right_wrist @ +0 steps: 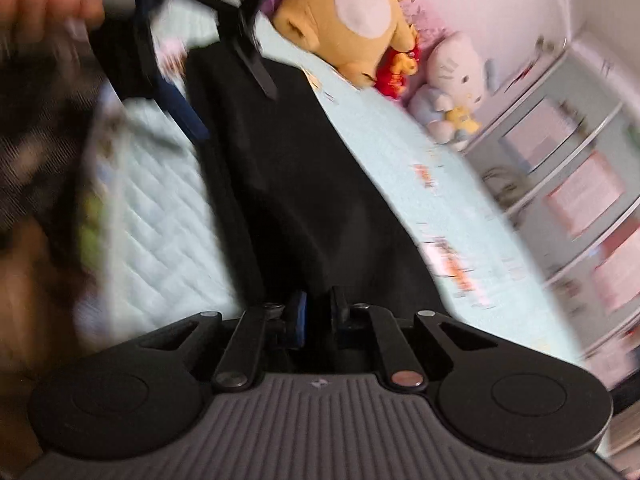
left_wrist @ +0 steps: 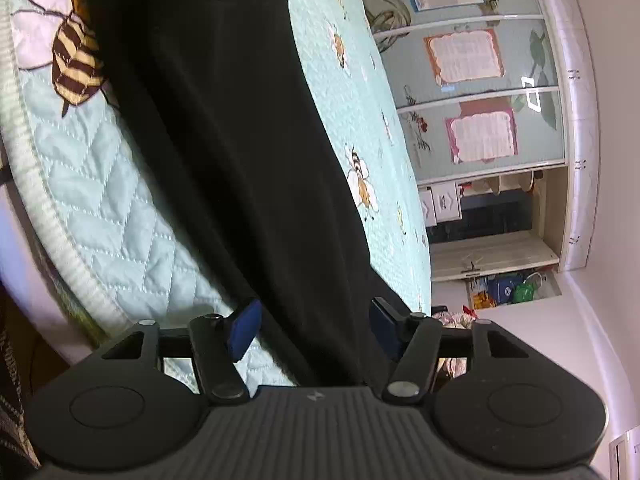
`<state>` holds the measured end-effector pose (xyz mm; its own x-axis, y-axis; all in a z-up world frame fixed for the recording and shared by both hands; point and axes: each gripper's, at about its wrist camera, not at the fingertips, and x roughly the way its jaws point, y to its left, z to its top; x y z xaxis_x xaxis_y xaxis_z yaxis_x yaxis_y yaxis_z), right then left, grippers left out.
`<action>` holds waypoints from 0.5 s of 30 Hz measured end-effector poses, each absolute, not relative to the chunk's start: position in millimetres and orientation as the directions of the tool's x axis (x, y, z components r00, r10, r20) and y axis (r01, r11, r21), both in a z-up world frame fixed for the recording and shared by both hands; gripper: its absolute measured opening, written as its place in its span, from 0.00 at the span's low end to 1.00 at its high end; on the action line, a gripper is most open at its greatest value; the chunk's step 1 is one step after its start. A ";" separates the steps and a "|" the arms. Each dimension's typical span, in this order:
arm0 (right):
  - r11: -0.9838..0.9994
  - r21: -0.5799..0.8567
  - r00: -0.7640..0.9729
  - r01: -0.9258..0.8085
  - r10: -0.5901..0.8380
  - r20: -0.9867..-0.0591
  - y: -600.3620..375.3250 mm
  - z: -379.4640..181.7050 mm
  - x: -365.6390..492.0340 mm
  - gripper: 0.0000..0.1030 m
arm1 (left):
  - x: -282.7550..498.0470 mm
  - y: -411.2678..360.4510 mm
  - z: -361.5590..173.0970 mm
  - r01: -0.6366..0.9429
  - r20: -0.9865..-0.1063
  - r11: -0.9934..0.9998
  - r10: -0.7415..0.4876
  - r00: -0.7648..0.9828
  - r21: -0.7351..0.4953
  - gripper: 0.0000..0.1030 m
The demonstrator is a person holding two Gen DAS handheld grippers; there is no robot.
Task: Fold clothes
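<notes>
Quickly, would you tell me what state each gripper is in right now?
Left gripper: open, the black garment lying between its jaws, not pinched.
Right gripper: shut on the black garment's near edge.

Home bedroom, quilted bee-print bedspread (left_wrist: 120, 220), plush toys (right_wrist: 352, 20), sliding-door wardrobe (left_wrist: 480, 92)

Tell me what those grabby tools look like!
Each hand-held gripper, left and right, has a dark grey ribbed body with a small pale logo, two round black discs at its sides, black linkage bars with silvery pins, and blue pads inside its fingers.
</notes>
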<state>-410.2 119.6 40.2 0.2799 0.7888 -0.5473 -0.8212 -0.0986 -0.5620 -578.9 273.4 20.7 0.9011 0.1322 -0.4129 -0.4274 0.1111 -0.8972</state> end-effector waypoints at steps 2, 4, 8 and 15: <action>-0.121 -0.535 0.257 -0.836 0.775 -0.577 117.1 40.1 -412.5 0.09 | -579.2 274.5 17.2 -0.433 -0.418 0.102 0.138 0.898 -0.896 0.62; -0.141 -0.554 0.268 -0.821 0.761 -0.590 116.7 31.6 -414.6 0.09 | -579.7 274.4 15.5 -0.441 -0.426 0.096 0.140 0.894 -0.893 0.62; -0.119 -0.566 0.288 -0.816 0.765 -0.576 119.6 27.9 -417.4 0.09 | -589.4 279.2 17.7 -0.456 -0.435 0.093 0.182 0.882 -0.885 0.62; -0.088 -0.532 0.288 -0.842 0.760 -0.582 122.7 29.9 -413.8 0.10 | -621.5 300.8 24.3 -0.500 -0.454 0.047 0.353 0.818 -0.865 0.62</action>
<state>-413.8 122.7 29.9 0.2878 0.7604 -0.5822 -0.8424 -0.0881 -0.5316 -621.5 300.8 24.3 0.8183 0.3532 -0.4536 -0.4998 0.0472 -0.8649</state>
